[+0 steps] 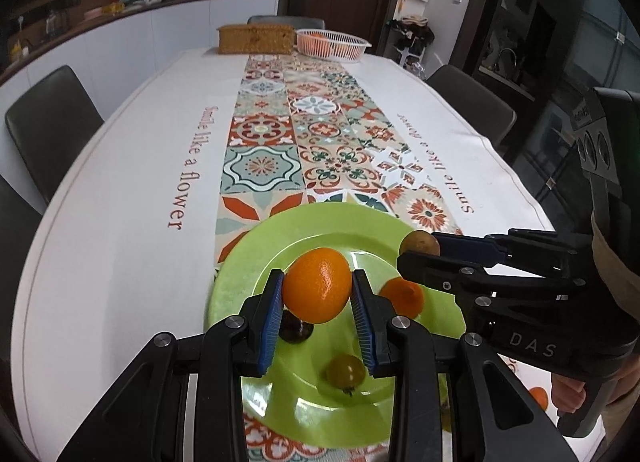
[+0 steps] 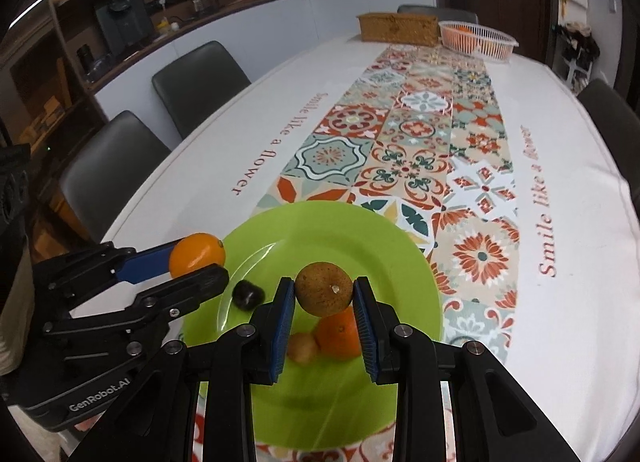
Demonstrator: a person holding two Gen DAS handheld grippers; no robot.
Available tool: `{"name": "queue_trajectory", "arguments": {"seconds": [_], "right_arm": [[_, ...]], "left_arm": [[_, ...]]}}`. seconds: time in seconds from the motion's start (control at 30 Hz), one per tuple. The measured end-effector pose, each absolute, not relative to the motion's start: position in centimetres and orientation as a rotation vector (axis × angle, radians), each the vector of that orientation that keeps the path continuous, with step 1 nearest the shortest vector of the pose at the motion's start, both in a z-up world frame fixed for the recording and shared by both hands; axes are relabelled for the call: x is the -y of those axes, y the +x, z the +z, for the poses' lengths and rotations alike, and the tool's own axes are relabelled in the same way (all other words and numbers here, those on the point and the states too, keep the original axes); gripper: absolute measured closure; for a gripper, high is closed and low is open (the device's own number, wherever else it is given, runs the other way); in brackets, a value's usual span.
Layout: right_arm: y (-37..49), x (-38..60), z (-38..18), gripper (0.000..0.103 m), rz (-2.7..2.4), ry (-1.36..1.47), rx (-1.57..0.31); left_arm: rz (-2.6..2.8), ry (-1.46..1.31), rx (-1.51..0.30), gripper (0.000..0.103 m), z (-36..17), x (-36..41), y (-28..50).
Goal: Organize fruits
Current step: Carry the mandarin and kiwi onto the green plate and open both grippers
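The left gripper (image 1: 318,294) pinches an orange (image 1: 317,285) between its two blue pads, holding it lifted above the left part of the green plate (image 1: 240,262). From the right wrist view the same gripper (image 2: 200,262) shows at the plate's (image 2: 400,246) left rim with the orange (image 2: 197,254) clamped at its tip.

The right gripper (image 2: 324,298) pinches a brown round fruit (image 2: 324,289), speckled and with a small pale stem mark, and holds it over the middle of the plate. In the left wrist view this gripper (image 1: 420,250) reaches in from the plate's right side with the brown fruit (image 1: 419,244) at its tip, near the plate's right rim.

On the plate lie more fruits. A dark fruit (image 1: 295,328) sits just under the held orange, on the plate's left half; the right wrist view shows it (image 2: 248,294) as a black lump beside the left gripper's lower finger. A second orange (image 1: 401,296) rests on the plate's right half, below the brown fruit (image 2: 339,332). A small yellow-green fruit (image 1: 345,372) with a short stem lies at the near part of the plate, touching or just beside the second orange in the right wrist view (image 2: 303,346).

The plate stands on a patterned runner (image 1: 264,165) on a white tablecloth (image 1: 120,201). Far beyond the plate, at the table's other end, a wicker box (image 1: 256,39) stands beside a white basket (image 1: 334,43) holding something orange.
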State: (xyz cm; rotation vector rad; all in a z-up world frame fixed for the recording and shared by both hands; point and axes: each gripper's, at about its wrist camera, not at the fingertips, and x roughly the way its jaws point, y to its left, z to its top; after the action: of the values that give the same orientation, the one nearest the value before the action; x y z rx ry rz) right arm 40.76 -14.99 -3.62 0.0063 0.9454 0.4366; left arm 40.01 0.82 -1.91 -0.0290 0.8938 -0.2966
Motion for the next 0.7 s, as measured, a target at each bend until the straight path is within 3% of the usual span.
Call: {"name": "queue_trajectory", "arguments": {"seconds": [0.33,0.4,0.7], "right_arm": [[43.3,15.0,-5.9,0.072,0.412,0.025,-1.02],[43.4,15.1,-6.0,0.072,0.411,0.025,-1.02],[42.0,15.9,-4.6,0.071,0.404,0.01,-0.983]], "left_arm": [[-0.292,-0.018,-0.942,0.07,-3.6,-0.5,42.6],[-0.298,-0.015,-0.939,0.065,-3.5,-0.4,42.6],[-0.284,0.002,-0.902,0.065,-1.3,-0.6,40.2]]}}
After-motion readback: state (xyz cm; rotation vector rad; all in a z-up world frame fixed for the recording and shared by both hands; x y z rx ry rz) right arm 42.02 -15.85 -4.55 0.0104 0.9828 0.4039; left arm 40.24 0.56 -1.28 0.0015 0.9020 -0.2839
